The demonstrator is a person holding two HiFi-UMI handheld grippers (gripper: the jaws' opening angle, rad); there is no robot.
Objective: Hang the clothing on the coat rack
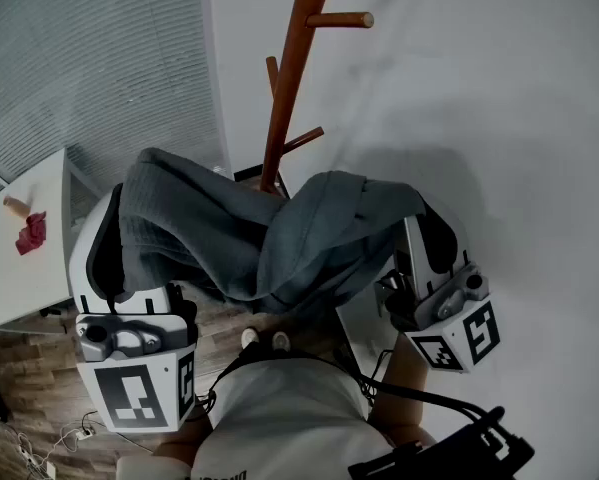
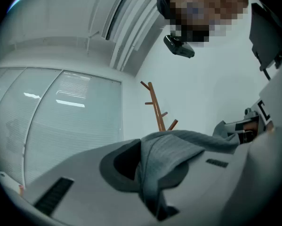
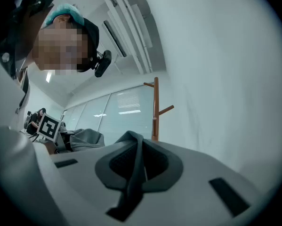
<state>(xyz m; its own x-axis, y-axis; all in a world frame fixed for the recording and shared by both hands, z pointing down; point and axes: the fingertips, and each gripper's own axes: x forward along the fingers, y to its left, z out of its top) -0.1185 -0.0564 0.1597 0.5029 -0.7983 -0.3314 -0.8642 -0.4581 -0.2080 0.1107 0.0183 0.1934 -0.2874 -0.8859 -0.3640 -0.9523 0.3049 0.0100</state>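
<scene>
Nearest the head camera, the person's white top (image 1: 279, 408) fills the lower edge, flanked by one marker cube per gripper, two in all.

Centre: one grey garment (image 1: 279, 238), a soft ribbed knit. It is slung in a sagging span between the two grippers, held up in the air in front of the coat rack (image 1: 284, 98) and below its upper pegs. Whether the cloth touches the pole cannot be told.

Left gripper (image 2: 148, 182): jaws closed almost fully, with a thick fold of the knit pinched between the pads and spilling over the top. Right gripper (image 3: 133, 173): jaws likewise nearly together, clamped on a thin edge of the same cloth.

Handling, as judged: light, limp, not fragile and little prone to slip. It will droop wherever unsupported, so hold is best taken at the collar or shoulder line. The cloth between the grips should be slack enough to open into a loop that drops over a peg.

Rack: one, of reddish-brown wood, an upright pole with three angled pegs showing in the head view.

Outward: one white table (image 1: 24, 278) at left bears one small red object (image 1: 29, 233) and one small tan item. Slatted blinds (image 1: 99, 58) stand behind it and a white wall lies to the right. The wood floor has loose cables (image 1: 59, 438) at lower left.
</scene>
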